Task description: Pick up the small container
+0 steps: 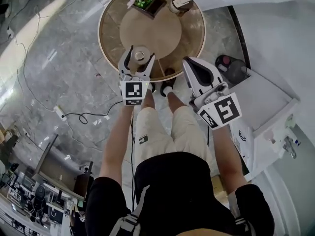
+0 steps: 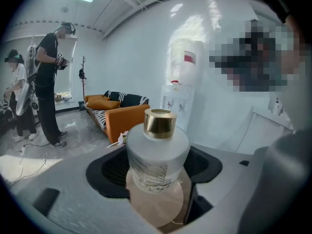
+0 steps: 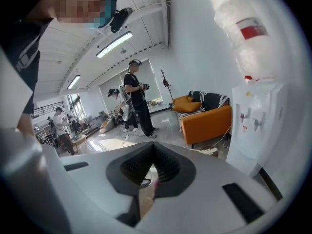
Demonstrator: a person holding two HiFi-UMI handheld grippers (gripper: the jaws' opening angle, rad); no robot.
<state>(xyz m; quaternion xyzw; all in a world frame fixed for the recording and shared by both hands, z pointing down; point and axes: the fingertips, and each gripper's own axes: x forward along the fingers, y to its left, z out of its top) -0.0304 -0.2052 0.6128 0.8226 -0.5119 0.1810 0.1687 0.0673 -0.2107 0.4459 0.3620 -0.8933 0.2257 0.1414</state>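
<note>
Small container (image 1: 140,55), a frosted glass bottle with a gold cap (image 2: 159,123), stands upright between the jaws of my left hand-held gripper (image 1: 141,56) at the near edge of the round tabletop (image 1: 162,28), a little left of its middle. In the left gripper view the bottle (image 2: 157,155) fills the space between the two black pads, and both seem to press against its sides, so this hand-held gripper (image 2: 156,168) is part-way open, just as wide as the bottle. I cannot tell whether the bottle's base touches the tabletop or hangs just above it. My left arm is stretched almost straight, forward and down, with the marker cube (image 1: 133,92) on top facing my head. My right hand-held gripper (image 1: 191,63) is off the tabletop, just past its near right edge and above the floor. Its jaws are together with nothing between them, as the right gripper view (image 3: 153,172) shows. My right forearm reaches forward at a slant, and its marker cube (image 1: 221,111) is tilted. At the far edge of the tabletop, well apart from the bottle, stand a dark planter with pale flowers (image 1: 145,1) and a small round object with a white top (image 1: 181,2).
</note>
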